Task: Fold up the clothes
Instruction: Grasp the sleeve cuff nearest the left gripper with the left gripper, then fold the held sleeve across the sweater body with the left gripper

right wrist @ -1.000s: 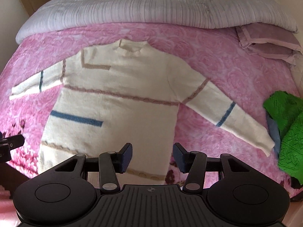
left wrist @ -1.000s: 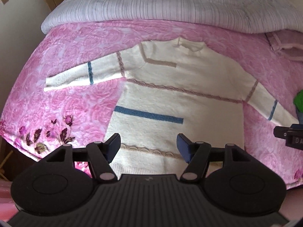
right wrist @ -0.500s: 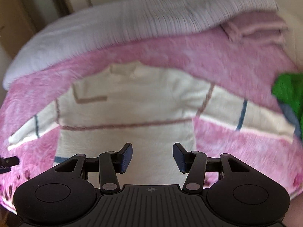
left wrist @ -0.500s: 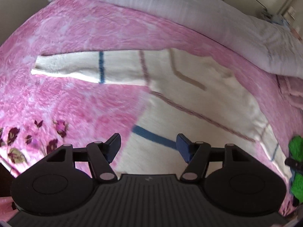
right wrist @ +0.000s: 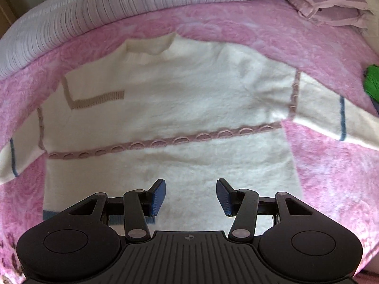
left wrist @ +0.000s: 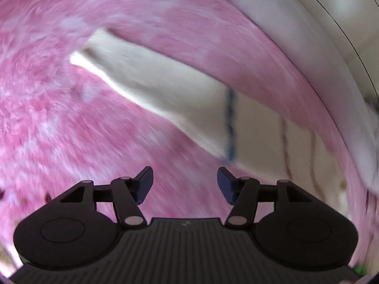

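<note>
A cream knit sweater [right wrist: 180, 99] with tan, pink and blue stripes lies flat, front up, on a pink floral bedspread [right wrist: 331, 170], sleeves spread to both sides. My right gripper [right wrist: 191, 195] hovers open over the sweater's lower body, nothing between its fingers. In the blurred left wrist view the sweater's left sleeve [left wrist: 165, 90] runs diagonally, cuff at upper left, with a blue band [left wrist: 231, 123] across it. My left gripper [left wrist: 184, 184] is open above the pink bedspread [left wrist: 71, 130], just short of the sleeve.
A white ribbed quilt [right wrist: 118, 2] is bunched along the far side of the bed. A mauve folded cloth [right wrist: 331, 7] lies at the far right, and a green knit garment [right wrist: 372, 80] at the right edge.
Both grippers have moved forward and lower over the bed. The left one swung left toward the sleeve, which now fills its view. The right one closed in on the sweater's body. Both stayed open.
</note>
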A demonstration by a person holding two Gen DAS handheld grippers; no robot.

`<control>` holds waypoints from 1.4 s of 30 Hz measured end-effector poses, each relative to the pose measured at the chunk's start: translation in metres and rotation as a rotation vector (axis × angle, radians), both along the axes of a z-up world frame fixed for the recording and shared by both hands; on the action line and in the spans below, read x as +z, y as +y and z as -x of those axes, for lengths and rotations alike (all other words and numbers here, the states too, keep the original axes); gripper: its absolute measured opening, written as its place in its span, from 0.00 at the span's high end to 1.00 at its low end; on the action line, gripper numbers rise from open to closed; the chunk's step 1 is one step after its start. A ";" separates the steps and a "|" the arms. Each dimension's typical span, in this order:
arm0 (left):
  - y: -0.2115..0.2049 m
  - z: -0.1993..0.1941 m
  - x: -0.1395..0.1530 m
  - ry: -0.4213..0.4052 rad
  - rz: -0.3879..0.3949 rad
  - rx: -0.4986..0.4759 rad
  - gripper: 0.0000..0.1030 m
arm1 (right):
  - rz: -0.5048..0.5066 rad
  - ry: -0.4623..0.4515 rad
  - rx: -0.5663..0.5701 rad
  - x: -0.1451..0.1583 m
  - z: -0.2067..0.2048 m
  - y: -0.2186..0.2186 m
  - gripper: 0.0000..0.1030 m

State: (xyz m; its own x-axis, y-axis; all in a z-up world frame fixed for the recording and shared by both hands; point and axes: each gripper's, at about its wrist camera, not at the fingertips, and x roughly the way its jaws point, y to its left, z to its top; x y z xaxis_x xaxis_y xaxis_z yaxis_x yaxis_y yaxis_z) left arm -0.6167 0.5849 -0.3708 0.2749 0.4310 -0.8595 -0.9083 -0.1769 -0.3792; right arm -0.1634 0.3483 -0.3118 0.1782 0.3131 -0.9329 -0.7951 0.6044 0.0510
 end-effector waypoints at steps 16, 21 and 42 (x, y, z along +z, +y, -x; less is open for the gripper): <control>0.067 0.038 -0.044 0.056 -0.048 0.264 0.48 | 0.078 0.000 0.004 -0.043 -0.027 0.011 0.50; 0.068 0.020 -0.039 0.201 -0.088 0.212 0.92 | 0.068 0.004 0.007 -0.046 -0.046 -0.003 0.50; -0.150 -0.304 0.027 0.023 -0.278 -0.889 0.77 | 0.010 0.028 -0.176 -0.030 -0.155 -0.088 0.50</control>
State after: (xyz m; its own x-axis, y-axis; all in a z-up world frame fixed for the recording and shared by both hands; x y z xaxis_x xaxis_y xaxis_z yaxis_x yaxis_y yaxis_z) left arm -0.3129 0.4348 -0.3438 0.5868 0.2617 -0.7663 -0.6741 0.6822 -0.2832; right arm -0.0088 0.2603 -0.3418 0.2033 0.2704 -0.9410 -0.6749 0.7350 0.0653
